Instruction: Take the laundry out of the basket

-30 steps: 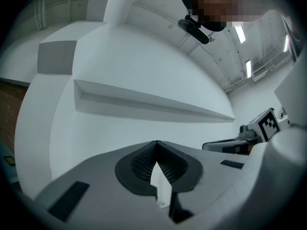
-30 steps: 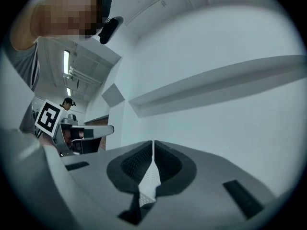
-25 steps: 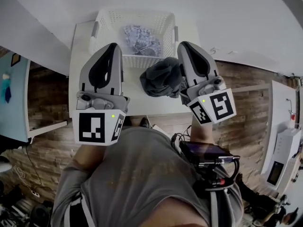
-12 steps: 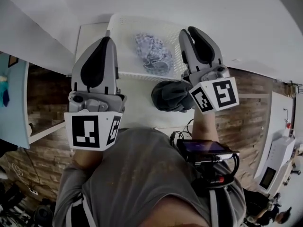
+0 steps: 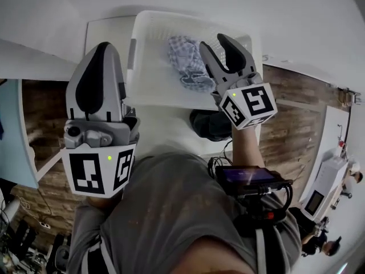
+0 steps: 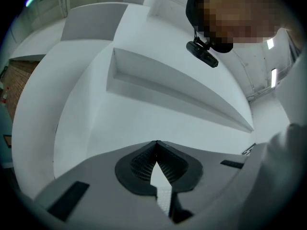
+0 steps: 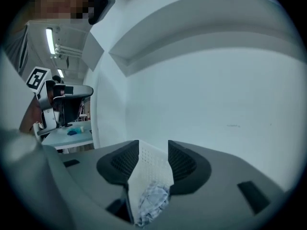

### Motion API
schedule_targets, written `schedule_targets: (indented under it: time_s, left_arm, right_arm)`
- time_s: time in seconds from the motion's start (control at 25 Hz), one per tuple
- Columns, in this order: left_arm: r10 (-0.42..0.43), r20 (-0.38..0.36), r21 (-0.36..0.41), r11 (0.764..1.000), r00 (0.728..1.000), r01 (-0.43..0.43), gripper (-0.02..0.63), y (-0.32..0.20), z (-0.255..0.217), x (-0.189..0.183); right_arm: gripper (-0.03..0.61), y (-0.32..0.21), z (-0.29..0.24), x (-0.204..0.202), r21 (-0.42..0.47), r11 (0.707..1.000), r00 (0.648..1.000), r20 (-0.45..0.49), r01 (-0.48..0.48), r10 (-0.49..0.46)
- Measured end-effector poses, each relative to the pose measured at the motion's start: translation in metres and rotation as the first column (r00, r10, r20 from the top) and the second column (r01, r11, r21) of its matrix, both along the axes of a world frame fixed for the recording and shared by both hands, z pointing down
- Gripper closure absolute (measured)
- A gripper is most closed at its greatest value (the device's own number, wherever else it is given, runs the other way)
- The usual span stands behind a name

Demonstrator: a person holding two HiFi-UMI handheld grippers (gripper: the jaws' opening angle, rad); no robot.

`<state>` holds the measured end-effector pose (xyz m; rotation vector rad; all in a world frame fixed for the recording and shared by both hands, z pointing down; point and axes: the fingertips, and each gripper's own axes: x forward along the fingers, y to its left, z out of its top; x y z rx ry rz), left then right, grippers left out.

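Observation:
The white perforated basket (image 5: 154,96) stands at the back of the white table (image 5: 108,30). In it lies a blue-and-white checked cloth (image 5: 185,61). A dark garment (image 5: 206,124) lies in a heap on the table in front of the basket, partly hidden behind my right gripper's marker cube. My right gripper (image 5: 215,43) hangs over the basket's right side; its jaws have just been opening and nothing is between them. Past them the right gripper view shows the basket wall (image 7: 151,164) and the checked cloth (image 7: 153,200). My left gripper (image 5: 101,45) is shut and empty, left of the basket.
White walls rise close behind the table. Brick-patterned floor shows on both sides. A white desk with a device (image 5: 336,181) stands at the far right. A second table with equipment (image 7: 62,104) shows at the left of the right gripper view.
The right gripper let go of the dark garment, which now lies on the table, then moved forward over the basket with its jaws open. The left gripper swung left, away from the basket.

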<state>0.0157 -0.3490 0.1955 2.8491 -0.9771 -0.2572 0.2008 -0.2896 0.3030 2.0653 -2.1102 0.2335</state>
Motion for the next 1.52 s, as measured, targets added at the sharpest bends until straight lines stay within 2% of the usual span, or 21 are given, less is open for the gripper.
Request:
schedule_targets:
  time_s: [0.12, 0.24, 0.44, 0.76, 1.04, 1.08, 1.12, 1.16, 1.28, 1.36, 1.52]
  left_arm:
    - [-0.019, 0.002, -0.049, 0.999, 1.0, 0.019, 0.606, -0.028, 0.016, -0.005]
    - [-0.037, 0.002, -0.078, 0.996, 0.999, 0.037, 0.606, -0.051, 0.03, -0.01]
    - [-0.082, 0.051, -0.08, 0.993, 0.995, 0.086, 0.606, -0.082, 0.056, -0.015]
    - [-0.098, 0.06, -0.175, 0.979, 0.993, 0.107, 0.606, -0.112, 0.094, -0.019]
    - [-0.108, 0.056, -0.238, 0.964, 0.993, 0.118, 0.606, -0.122, 0.123, -0.023]
    - [-0.11, 0.058, -0.245, 0.962, 0.992, 0.121, 0.606, -0.122, 0.126, -0.024]
    - [-0.113, 0.061, -0.249, 0.961, 0.992, 0.125, 0.606, -0.122, 0.128, -0.026]
    - [-0.115, 0.06, -0.25, 0.96, 0.992, 0.126, 0.606, -0.121, 0.129, -0.027]
    - [-0.112, 0.049, -0.242, 0.963, 0.993, 0.12, 0.606, -0.117, 0.122, -0.03]
    - [-0.11, 0.045, -0.232, 0.966, 0.993, 0.117, 0.606, -0.114, 0.116, -0.031]
    - [-0.097, 0.043, -0.207, 0.973, 0.994, 0.104, 0.606, -0.1, 0.1, -0.032]
  right_arm:
    - [0.343, -0.015, 0.034, 0.003, -0.101, 0.995, 1.0, 0.023, 0.016, -0.013]
    - [0.306, -0.026, 0.069, 0.006, -0.217, 0.976, 0.999, 0.028, 0.024, -0.019]
    - [0.279, -0.038, 0.114, 0.015, -0.386, 0.922, 1.0, 0.011, 0.025, -0.023]
    - [0.262, -0.048, 0.173, 0.018, -0.548, 0.835, 0.999, 0.03, 0.045, -0.035]
    - [0.268, -0.036, 0.217, 0.021, -0.654, 0.755, 0.999, 0.023, 0.05, -0.046]
    - [0.294, -0.035, 0.222, 0.023, -0.664, 0.746, 0.999, 0.01, 0.046, -0.053]
    - [0.354, -0.034, 0.224, 0.024, -0.672, 0.739, 0.998, -0.002, 0.044, -0.062]
    - [0.412, -0.034, 0.225, 0.025, -0.675, 0.737, 0.998, -0.01, 0.044, -0.069]
    - [0.525, -0.036, 0.215, 0.025, -0.658, 0.751, 0.998, -0.002, 0.044, -0.06]
    - [0.538, -0.039, 0.201, 0.026, -0.63, 0.776, 0.999, 0.005, 0.037, -0.043]
    - [0.543, -0.042, 0.162, 0.033, -0.515, 0.857, 1.0, 0.022, -0.003, 0.017]
